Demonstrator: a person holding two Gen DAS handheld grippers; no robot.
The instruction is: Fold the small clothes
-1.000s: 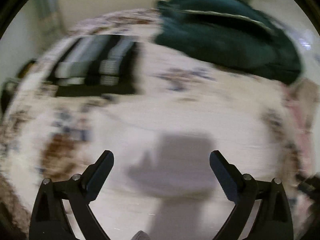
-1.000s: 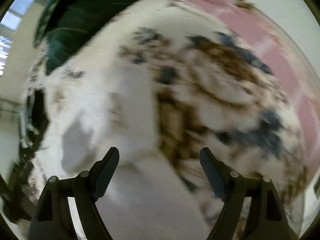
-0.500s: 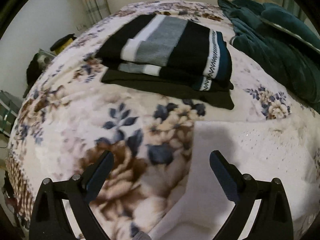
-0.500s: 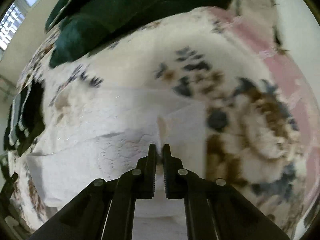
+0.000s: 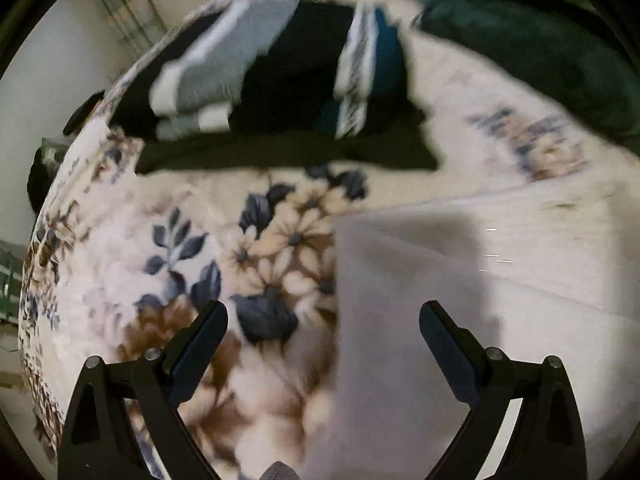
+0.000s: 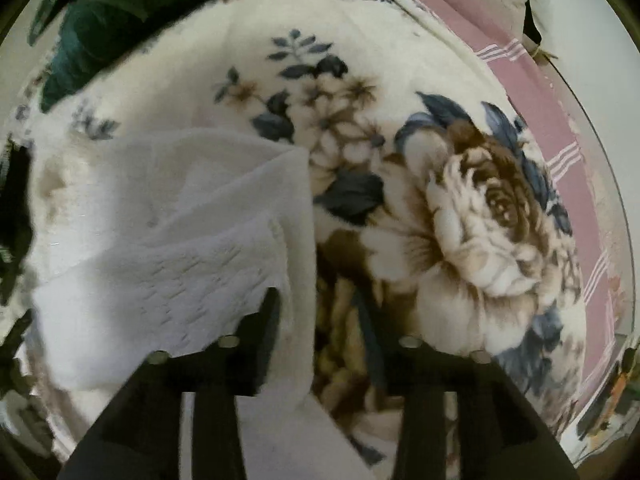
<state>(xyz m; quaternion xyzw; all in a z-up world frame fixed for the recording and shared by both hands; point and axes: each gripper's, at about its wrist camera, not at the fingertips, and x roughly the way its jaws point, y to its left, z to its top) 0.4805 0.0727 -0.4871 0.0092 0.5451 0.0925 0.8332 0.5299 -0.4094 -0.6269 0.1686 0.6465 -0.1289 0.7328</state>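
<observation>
A white textured garment [image 6: 168, 248] lies on the floral blanket [image 6: 460, 216]. Its right edge is folded up into a ridge that runs between my right fingers. My right gripper [image 6: 316, 316] is partly open, with the cloth edge loose against its left finger [image 6: 264, 332]. In the left wrist view the same white garment [image 5: 460, 280] lies flat at the right, its left edge between my fingers. My left gripper [image 5: 324, 332] is open and empty just above the blanket [image 5: 192, 240].
A stack of folded black, grey and white striped clothes [image 5: 280, 92] sits farther back on the bed. A dark green quilt [image 5: 540, 40] is heaped at the back right. A pink striped sheet [image 6: 560, 120] borders the blanket on the right.
My right gripper, shut on the garment's edge half a second ago, has opened and the fold has dropped. My left gripper has moved closer to the folded stack and stays open.
</observation>
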